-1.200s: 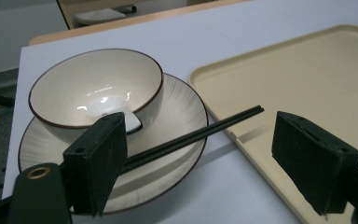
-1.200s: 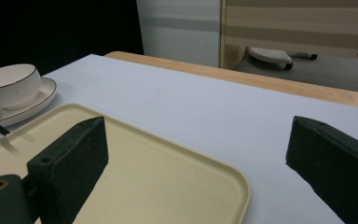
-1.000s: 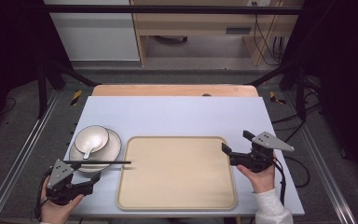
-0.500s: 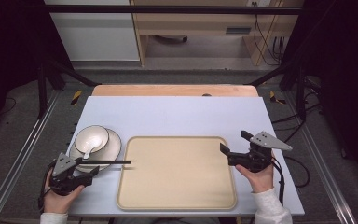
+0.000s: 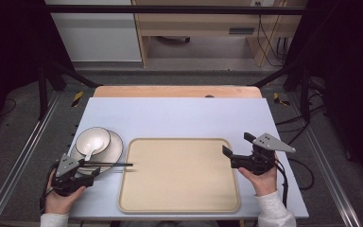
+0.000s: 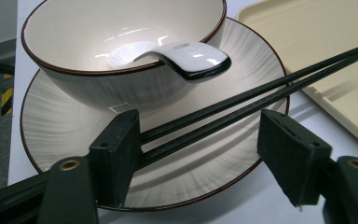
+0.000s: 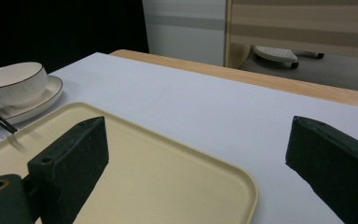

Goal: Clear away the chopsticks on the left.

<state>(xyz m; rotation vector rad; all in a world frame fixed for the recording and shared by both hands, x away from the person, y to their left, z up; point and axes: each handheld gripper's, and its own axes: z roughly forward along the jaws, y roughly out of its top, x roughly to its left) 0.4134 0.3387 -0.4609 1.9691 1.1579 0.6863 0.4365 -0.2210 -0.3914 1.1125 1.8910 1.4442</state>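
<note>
Left gripper [image 6: 200,154] half-spread, jaws just been closing round chopsticks [image 6: 242,105], one pad touching, other apart. Centre pair, pinch level, clear of plate [image 6: 74,135] rim at 12 o'clock. Right gripper [image 7: 196,158] spread, empty.

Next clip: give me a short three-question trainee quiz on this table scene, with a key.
1. True or false: the spoon lies on the tray.
2. What lies between the jaws of the left gripper? A) chopsticks B) spoon C) nothing
3. What does the bowl stand on?

Key:
1. False; it rests in the bowl, its handle over the rim.
2. A; the jaws, just closing, are not yet pressing on both sides.
3. The plate.
</note>
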